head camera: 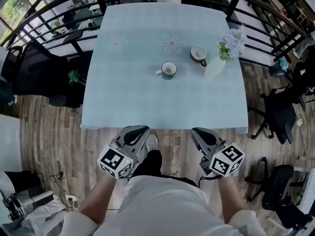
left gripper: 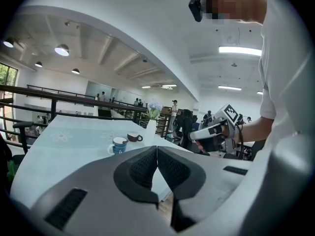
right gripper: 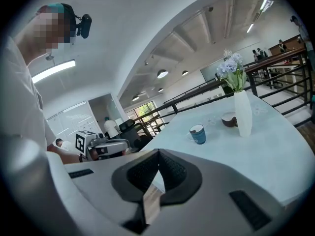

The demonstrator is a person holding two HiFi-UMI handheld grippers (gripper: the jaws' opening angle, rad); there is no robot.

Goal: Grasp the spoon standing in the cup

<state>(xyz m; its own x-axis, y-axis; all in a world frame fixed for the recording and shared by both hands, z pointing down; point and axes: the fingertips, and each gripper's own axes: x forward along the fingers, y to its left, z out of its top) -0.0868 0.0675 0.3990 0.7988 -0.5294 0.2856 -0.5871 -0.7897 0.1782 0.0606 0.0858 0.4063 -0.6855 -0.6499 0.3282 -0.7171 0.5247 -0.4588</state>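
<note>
A blue cup stands near the middle of the pale blue table, and a brown cup sits to its right. I cannot make out a spoon in either cup at this distance. My left gripper and right gripper hover side by side just short of the table's near edge, pointing toward it. Both are shut with nothing between the pads. In the left gripper view the blue cup is far ahead beyond the closed jaws. The right gripper view shows the blue cup ahead, to the right.
A white vase with pale flowers stands at the table's right side, close to the brown cup. Black railings run around the table's far sides. Office chairs stand left and right on the wooden floor. People stand far off in the room.
</note>
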